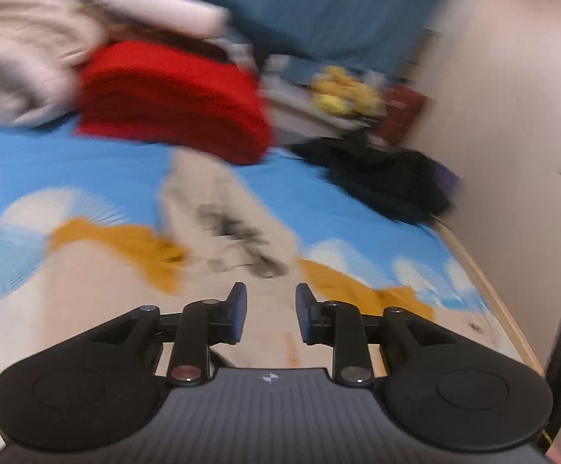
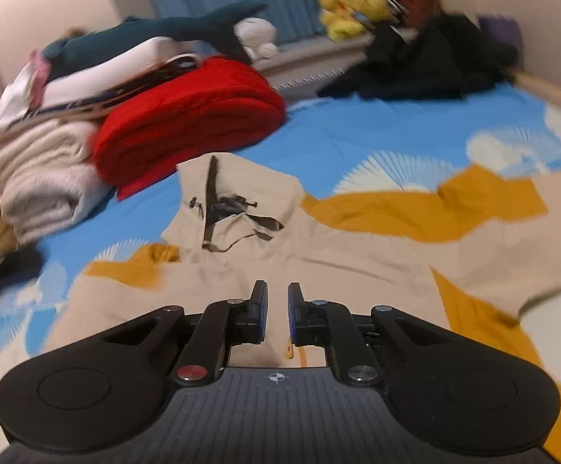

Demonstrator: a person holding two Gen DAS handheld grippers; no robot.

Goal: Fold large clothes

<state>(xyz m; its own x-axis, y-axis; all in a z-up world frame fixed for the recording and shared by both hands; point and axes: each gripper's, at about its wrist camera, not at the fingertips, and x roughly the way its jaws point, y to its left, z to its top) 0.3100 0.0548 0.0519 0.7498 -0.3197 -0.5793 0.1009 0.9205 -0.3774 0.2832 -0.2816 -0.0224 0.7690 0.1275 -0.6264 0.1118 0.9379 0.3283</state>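
the beige hooded garment (image 2: 319, 255) lies flat over the near part of the bed (image 2: 357, 127), leaving low, open room above it. toward the far left corner a folded red blanket (image 2: 191, 116) and a heap of pale folded clothes (image 2: 37, 178) stand tall. a dark garment pile (image 2: 427, 65) blocks the far right corner; blue sheet between them lies bare.

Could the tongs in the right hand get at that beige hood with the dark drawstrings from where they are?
Probably yes. The right tongs hover over the beige jacket's body, and the beige hood with dark drawstrings lies flat straight ahead. Only smooth beige fabric lies between them; the folded red blanket sits off to one side.
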